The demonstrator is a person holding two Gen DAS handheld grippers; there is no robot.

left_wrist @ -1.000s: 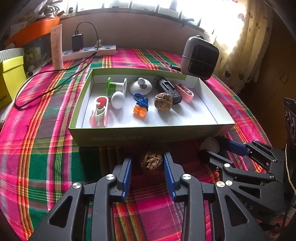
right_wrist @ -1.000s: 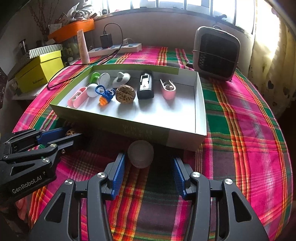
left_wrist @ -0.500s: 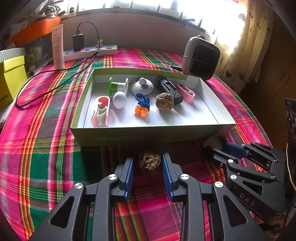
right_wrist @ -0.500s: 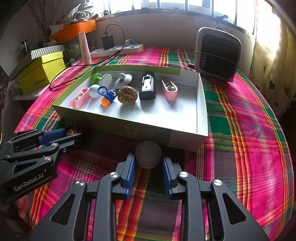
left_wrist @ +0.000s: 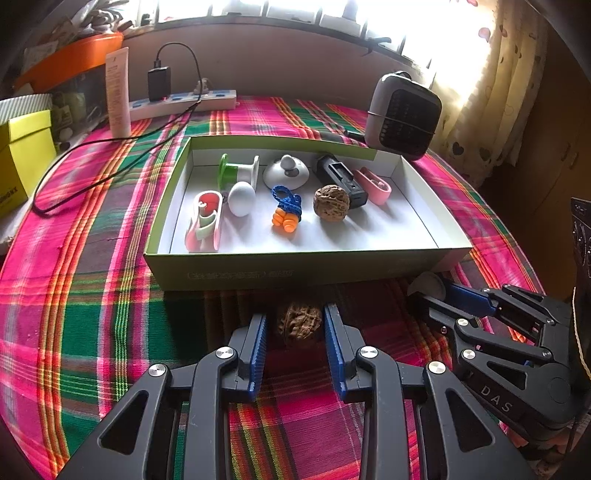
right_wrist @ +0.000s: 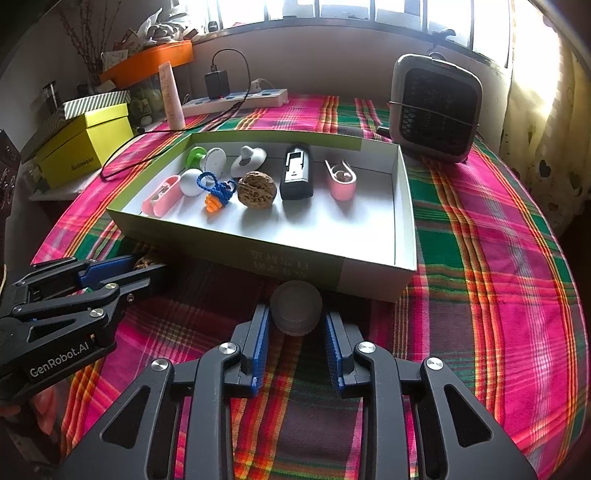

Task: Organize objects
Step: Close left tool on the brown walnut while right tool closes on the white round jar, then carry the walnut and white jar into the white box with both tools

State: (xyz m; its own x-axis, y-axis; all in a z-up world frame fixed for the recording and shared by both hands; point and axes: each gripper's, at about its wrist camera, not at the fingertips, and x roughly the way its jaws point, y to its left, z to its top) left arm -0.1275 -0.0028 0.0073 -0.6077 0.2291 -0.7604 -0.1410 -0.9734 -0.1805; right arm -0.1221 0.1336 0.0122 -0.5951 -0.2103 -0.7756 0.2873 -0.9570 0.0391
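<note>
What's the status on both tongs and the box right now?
Left tongs shut on walnut. Right tongs, just closed, shut on grey puck. Both on cloth, in front of box; near wall stands between.

- Two walnuts: one (left_wrist: 298,325) between the left gripper's (left_wrist: 295,338) fingers, one (left_wrist: 331,202) ahead in the box (left_wrist: 295,271)
- Two pink cases (left_wrist: 373,184)
- One white disc (right_wrist: 295,308)
- One heater (right_wrist: 436,107)

Daylight is pouring through a barred window (right_wrist: 369,14) above a brown wall, glaring on a cream curtain (right_wrist: 543,92) with heart cut-outs hanging at the right. A pink and green plaid cloth (right_wrist: 498,240) is covering the worktop. At the left, a yellow box (right_wrist: 85,144) and an orange tray (right_wrist: 147,61) are sitting on side furniture.
</note>
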